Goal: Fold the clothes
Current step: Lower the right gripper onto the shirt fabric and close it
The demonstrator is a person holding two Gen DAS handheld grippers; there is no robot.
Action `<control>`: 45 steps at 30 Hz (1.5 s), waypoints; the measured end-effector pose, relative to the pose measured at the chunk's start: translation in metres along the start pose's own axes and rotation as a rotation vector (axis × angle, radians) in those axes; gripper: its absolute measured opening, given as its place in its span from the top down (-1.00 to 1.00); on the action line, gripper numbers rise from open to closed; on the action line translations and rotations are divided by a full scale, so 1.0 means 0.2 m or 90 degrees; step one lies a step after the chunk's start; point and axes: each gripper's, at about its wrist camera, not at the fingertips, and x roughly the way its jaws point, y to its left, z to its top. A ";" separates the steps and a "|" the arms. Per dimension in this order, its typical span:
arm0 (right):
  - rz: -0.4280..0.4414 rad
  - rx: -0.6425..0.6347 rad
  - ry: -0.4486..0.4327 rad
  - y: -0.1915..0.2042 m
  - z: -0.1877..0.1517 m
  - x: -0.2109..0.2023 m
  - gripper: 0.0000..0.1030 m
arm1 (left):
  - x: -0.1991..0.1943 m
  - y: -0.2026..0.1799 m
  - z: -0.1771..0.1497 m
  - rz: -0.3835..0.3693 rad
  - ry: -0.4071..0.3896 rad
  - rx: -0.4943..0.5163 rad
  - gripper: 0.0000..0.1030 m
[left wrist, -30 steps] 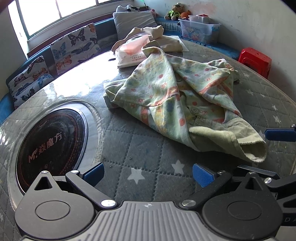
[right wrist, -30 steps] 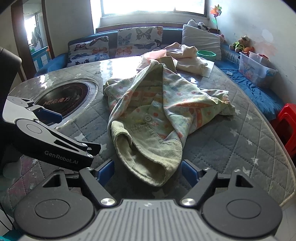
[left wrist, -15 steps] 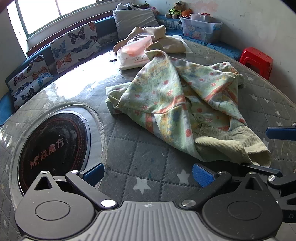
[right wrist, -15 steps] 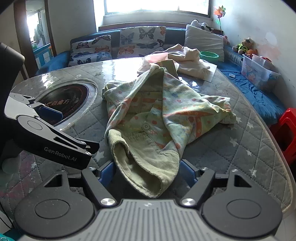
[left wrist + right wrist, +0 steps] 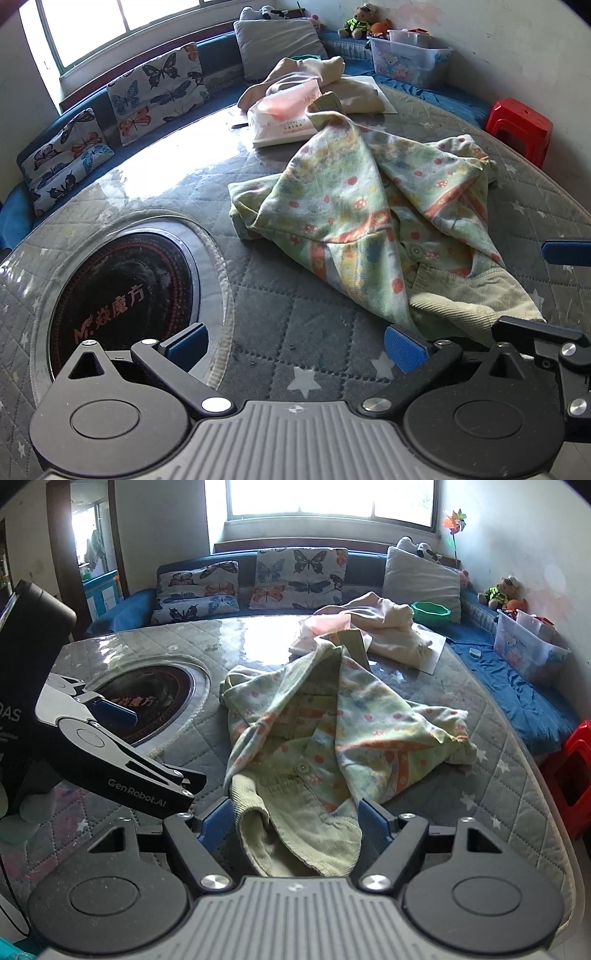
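Both hand-held grippers sit low at the near edge of the bench. The right hand-held gripper [image 5: 297, 821] has its blue pads apart on either side of the corduroy end of the garment [image 5: 317, 738], close to the cloth; whether they touch it I cannot tell. The left hand-held gripper [image 5: 295, 343] is spread wide over bare quilting, gripping nothing, with the garment's near corner just right of its right pad [image 5: 404, 349].

The garment, pale green with red and orange print and one button, lies crumpled at mid-bench, one flap peaked toward the far side. The bench [image 5: 280, 295] is round, covered with grey quilted cloth with white stars under a glossy clear sheet that glares in the window light. A round black cooktop [image 5: 122, 295] with red characters is set into it at the left. On the far side lie a tissue pack [image 5: 284, 114] and a cream cloth [image 5: 388, 627], touching each other.

Behind runs a blue window seat with butterfly cushions [image 5: 295, 578], a grey pillow [image 5: 421, 579], a green bowl [image 5: 430, 611], a clear bin [image 5: 528, 650] and a teddy bear [image 5: 504, 590]. A red stool [image 5: 519, 127] stands at the right, under a white wall.
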 end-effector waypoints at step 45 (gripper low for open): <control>-0.028 0.012 0.017 -0.20 0.09 0.29 -0.11 | 0.07 -0.12 0.29 -0.026 -0.039 -0.002 -0.90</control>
